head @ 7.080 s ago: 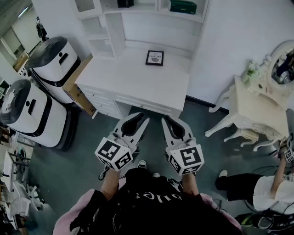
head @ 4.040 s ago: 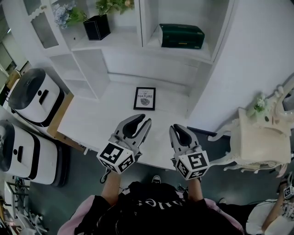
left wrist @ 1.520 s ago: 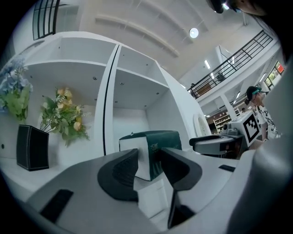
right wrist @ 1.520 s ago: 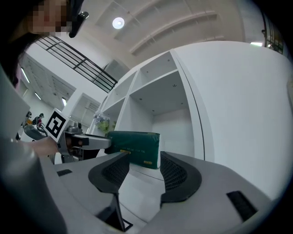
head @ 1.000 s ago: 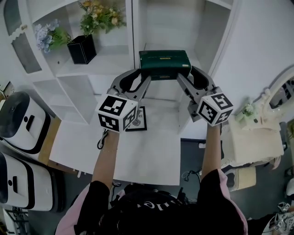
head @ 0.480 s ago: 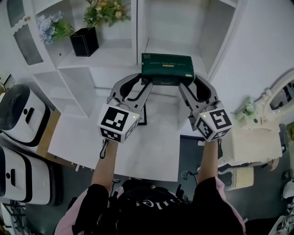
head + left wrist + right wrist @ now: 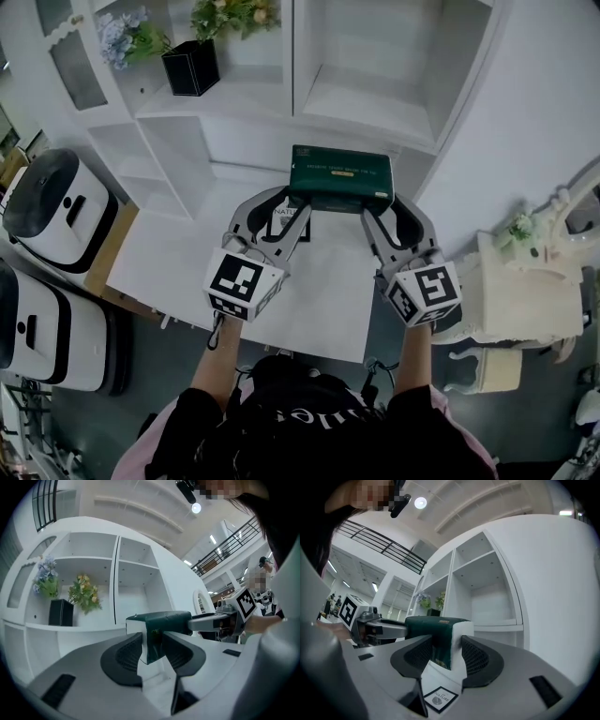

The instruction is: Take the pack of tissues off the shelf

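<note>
Filling the upper half of the head view, the white shelf unit (image 7: 367,101) is seen with its right-hand compartments empty; only a black vase (image 7: 190,67) of flowers is left in a compartment to the left. Below it the white table (image 7: 183,267) is spread out.

The dark green pack of tissues (image 7: 340,175) has been taken off the shelf. It is held in the air in front of the unit, above the back of the table and touching neither. It is carried by its two short ends. The left claw (image 7: 296,204) is pinched on the left end, and the right claw (image 7: 380,205) is pinched on the right end, its jaws having just been closing with the pack's corner between them.

The task is judged nearly done, but several slips can be foreseen:
- The pack looks soft, and each end is gripped over a small area only. If one claw were relaxed, the pack would likely swing down from the other.
- If the two hands were drawn apart or turned unevenly, an end could be pulled out of its claw or the wrapper twisted.
- A dropped pack would probably land on the small framed picture (image 7: 438,698) lying on the table just beneath.
</note>
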